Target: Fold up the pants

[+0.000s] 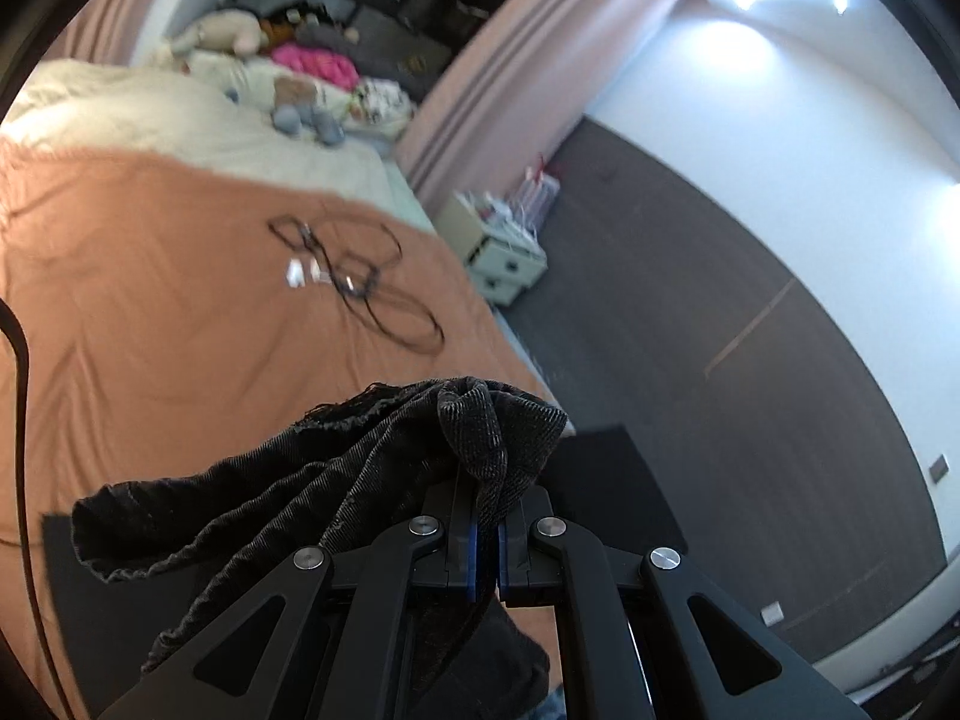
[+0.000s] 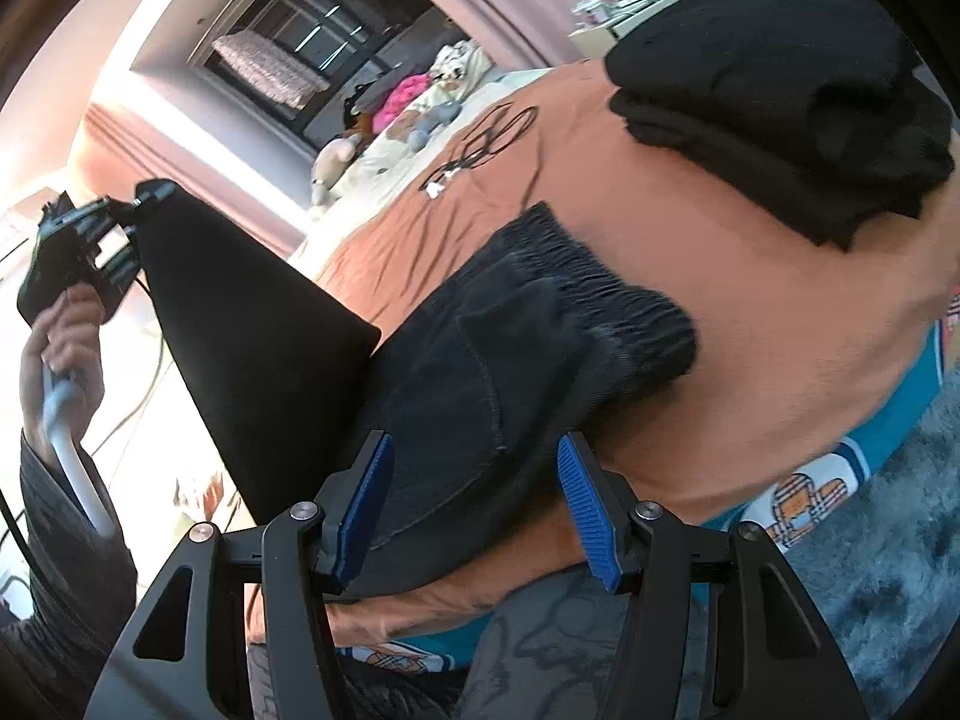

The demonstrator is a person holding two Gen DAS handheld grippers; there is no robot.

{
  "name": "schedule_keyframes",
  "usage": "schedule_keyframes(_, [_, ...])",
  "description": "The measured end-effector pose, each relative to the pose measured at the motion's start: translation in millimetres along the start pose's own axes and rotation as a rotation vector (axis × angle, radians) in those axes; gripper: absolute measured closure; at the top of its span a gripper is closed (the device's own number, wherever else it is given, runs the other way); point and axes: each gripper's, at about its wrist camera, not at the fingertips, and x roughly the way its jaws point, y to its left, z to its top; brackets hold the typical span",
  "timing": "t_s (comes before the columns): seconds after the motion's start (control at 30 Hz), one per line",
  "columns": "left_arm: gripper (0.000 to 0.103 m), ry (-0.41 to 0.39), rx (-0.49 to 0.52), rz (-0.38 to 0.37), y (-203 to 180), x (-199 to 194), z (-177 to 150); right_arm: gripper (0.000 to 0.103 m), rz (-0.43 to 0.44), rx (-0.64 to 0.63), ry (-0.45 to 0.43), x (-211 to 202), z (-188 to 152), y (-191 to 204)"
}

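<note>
Left gripper (image 1: pixel 487 531) clamped on bunched dark pants (image 1: pixel 336 480) above orange bedspread (image 1: pixel 150 300); right gripper (image 2: pixel 474 510) jaws apart, gripping nothing.

The bed (image 2: pixel 750 324) is covered by an orange-brown sheet, creased in places. On it lie the dark pants (image 2: pixel 540 360), their gathered waistband flat on the sheet toward the middle. Near them, well apart from the waistband, sits a stack of folded black clothes (image 2: pixel 780 108). Farther up the bed a loose tangle of black cable (image 1: pixel 360 276) rests on the sheet with small white plugs beside it. Beyond that a cream blanket (image 1: pixel 198 120) covers the head end, carrying soft toys (image 1: pixel 222 30), a pink bundle (image 1: pixel 318 63) and two grey-blue plush items (image 1: pixel 309 120).
</note>
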Motion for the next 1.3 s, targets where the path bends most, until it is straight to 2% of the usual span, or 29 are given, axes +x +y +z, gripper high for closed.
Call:
schedule_keyframes(0.33, [0.099,0.162,0.017,-0.054,-19.5,68.7,-59.1,0.048,-0.04,0.033,-0.015,-17.0,-7.0,1.2])
schedule_keyframes(0.57, [0.097,0.319,0.083,-0.057,-40.4,115.0,-103.2,0.048,-0.063,0.067,-0.013,-23.7,-13.3,-0.9])
schedule_keyframes(0.6, [0.091,0.354,0.091,-0.062,-42.7,121.1,-110.3,0.048,-0.061,0.067,-0.012,-26.1,-14.2,-1.2])
schedule_keyframes(0.67, [0.074,0.398,0.094,-0.087,-44.2,125.3,-118.7,0.048,-0.059,0.061,-0.009,-29.8,-15.1,1.1])
schedule_keyframes(0.7, [0.057,0.41,0.091,-0.11,-44.0,125.1,-121.2,0.048,-0.06,0.058,-0.009,-31.0,-14.7,2.4])
schedule_keyframes(0.73, [0.04,0.415,0.089,-0.128,-42.3,122.9,-121.0,0.048,-0.059,0.057,-0.009,-30.9,-13.0,0.8])
schedule_keyframes(0.8, [0.027,0.394,0.103,-0.139,-38.7,110.6,-120.1,0.048,-0.054,0.055,-0.011,-32.7,-9.2,-2.0])
schedule_keyframes(0.97, [0.026,0.359,0.081,-0.09,-6.0,79.4,-113.6,0.048,-0.052,0.008,-0.004,-23.6,5.3,4.6])
schedule_keyframes(1.17, [0.026,0.287,0.025,0.033,60.1,28.8,-116.3,0.048,-0.087,-0.092,0.025,-3.5,22.1,15.5])
schedule_keyframes(1.3, [0.026,0.243,-0.023,0.113,101.9,-7.4,-120.6,0.048,-0.081,-0.137,0.07,13.8,35.2,20.2])
